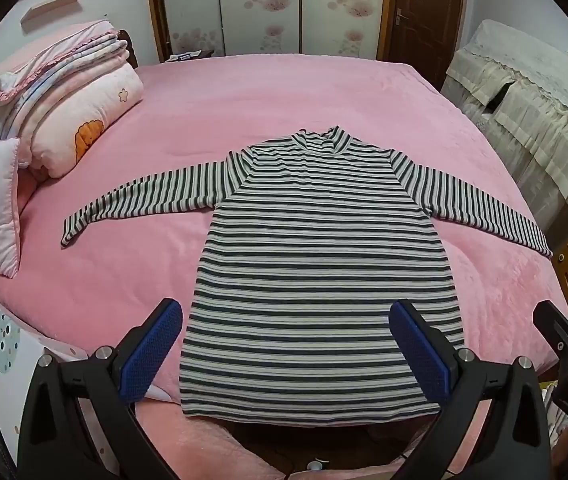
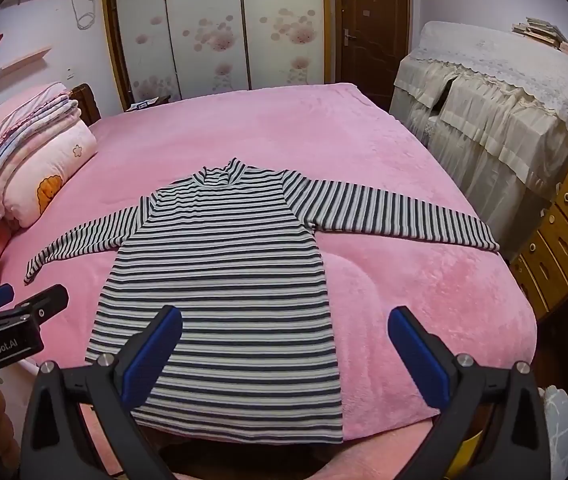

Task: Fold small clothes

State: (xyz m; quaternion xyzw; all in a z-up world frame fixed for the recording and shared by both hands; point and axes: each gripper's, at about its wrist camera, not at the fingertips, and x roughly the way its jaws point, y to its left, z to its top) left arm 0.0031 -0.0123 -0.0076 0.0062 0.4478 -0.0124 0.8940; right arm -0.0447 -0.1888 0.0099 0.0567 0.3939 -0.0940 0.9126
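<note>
Two grippers, left gripper (image 1: 286,318) and right gripper (image 2: 286,324), jaws wide, empty, over striped top (image 1: 316,280); drawers (image 2: 564,240) at right wrist view's right edge only.

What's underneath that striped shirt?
The striped shirt lies flat on a pink blanket covering the bed. Whatever sits directly beneath the fabric is hidden.

Striped top (image 1: 316,264): soft knit cloth, matt; bed cover (image 1: 292,96): plush pink fleece; gripper pads (image 1: 152,354): blue textured rubber
</note>
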